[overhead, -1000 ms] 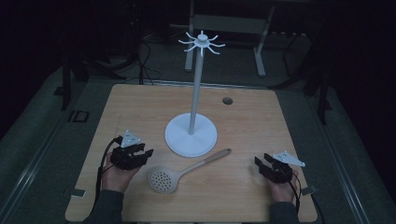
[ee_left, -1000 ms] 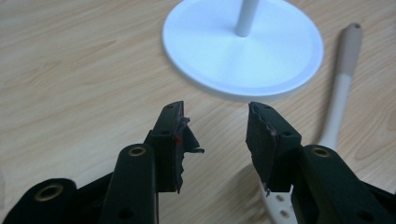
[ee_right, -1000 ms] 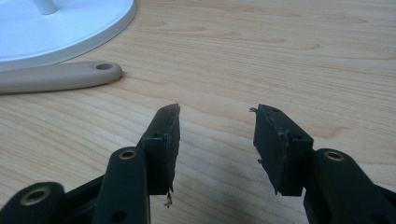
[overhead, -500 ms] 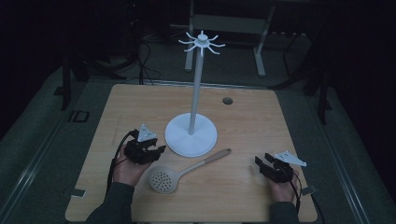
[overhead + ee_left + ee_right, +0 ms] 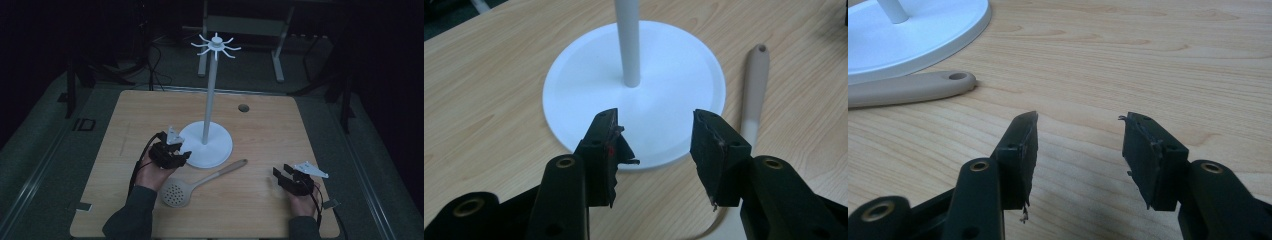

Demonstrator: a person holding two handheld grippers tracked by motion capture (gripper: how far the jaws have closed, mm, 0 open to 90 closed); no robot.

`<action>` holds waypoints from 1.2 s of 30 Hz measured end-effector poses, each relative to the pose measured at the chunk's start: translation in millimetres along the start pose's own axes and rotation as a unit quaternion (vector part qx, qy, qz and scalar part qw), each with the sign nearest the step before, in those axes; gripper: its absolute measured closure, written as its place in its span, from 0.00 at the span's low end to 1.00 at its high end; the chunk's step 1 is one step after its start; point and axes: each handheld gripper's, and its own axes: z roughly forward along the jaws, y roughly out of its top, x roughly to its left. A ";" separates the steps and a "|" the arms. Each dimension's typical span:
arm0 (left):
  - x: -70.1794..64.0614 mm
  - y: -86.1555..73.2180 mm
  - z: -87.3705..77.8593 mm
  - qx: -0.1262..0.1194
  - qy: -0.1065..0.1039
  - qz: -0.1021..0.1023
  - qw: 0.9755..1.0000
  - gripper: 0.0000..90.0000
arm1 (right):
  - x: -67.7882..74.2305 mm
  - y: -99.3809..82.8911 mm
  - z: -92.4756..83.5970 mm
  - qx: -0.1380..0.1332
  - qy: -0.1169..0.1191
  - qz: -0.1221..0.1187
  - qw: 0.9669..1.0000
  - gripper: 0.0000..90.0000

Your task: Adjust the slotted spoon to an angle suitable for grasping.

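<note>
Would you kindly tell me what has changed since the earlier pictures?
The left gripper moved toward the stand, and both grippers' jaws have just been opening, nothing between them. The right gripper, the ladle and the stand stayed put.

The counter point(image 5: 260, 125) has a pale wood-grain top, smooth and matt, with fine darker streaks running along it. The stand's round base point(image 5: 589, 85) looks like white plastic, smooth with a soft sheen, and its pole point(image 5: 628, 40) has the same white, even finish. The skimmer spoon point(image 5: 200, 182) appears to be beige plastic, matt on the handle point(image 5: 903, 89), with a perforated bowl. The left tool point(image 5: 655, 137) and right tool point(image 5: 1079, 145) are black matt plastic; their inner pads point(image 5: 709, 145) look rough and frayed at the edges, with brass-coloured metal eyelets.
</note>
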 end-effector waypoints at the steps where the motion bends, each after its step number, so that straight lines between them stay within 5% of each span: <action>1: -0.5 1.7 1.0 0.000 -0.001 0.002 1.000 0.61 | -0.1 0.0 0.0 0.000 0.000 0.000 1.000 0.53; 19: -13.3 25.6 23.9 0.031 -0.014 0.026 0.999 0.59 | -0.6 0.0 -0.1 -0.001 0.001 0.001 1.000 0.52; 36: -32.9 42.7 51.4 0.073 -0.037 0.054 0.995 0.60 | 0.0 0.0 0.1 0.001 0.000 0.000 1.000 0.50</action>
